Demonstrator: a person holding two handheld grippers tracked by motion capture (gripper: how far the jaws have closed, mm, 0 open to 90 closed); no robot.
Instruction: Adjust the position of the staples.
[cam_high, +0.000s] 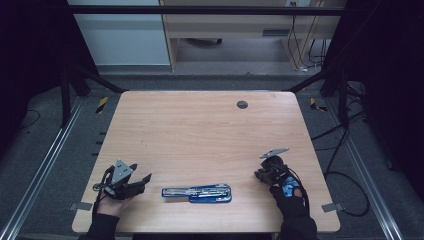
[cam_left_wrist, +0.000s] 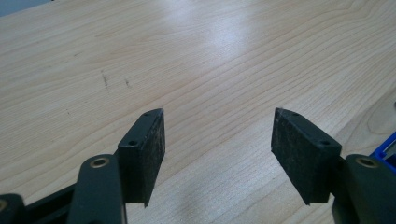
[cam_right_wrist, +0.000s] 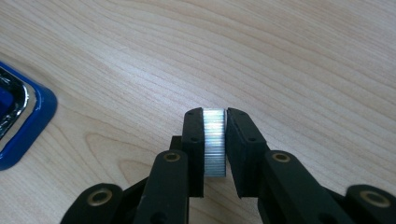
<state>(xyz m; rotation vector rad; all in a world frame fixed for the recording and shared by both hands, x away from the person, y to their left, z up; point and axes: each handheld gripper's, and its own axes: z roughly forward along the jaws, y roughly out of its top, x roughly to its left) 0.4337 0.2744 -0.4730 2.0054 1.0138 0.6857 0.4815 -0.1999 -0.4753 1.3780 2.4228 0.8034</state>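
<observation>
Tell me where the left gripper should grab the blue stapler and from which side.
Likely best: the left gripper, jaws open, comes from above and closes across the narrow width of the blue stapler near its left end. It lies flat and opened out, long side toward the person. The right gripper holds a strip of staples.

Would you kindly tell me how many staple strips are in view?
1: a silvery metal staple strip pinched between the right gripper's jaws above the wooden table. More may lie hidden inside the open blue stapler.

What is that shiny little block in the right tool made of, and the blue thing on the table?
The shiny block looks like metal: silvery, with fine ridges, likely a strip of staples. The blue thing, probably an opened stapler, seems glossy blue plastic or painted metal with bright chrome-looking metal inside. The table looks like pale wood grain, perhaps laminate.
</observation>
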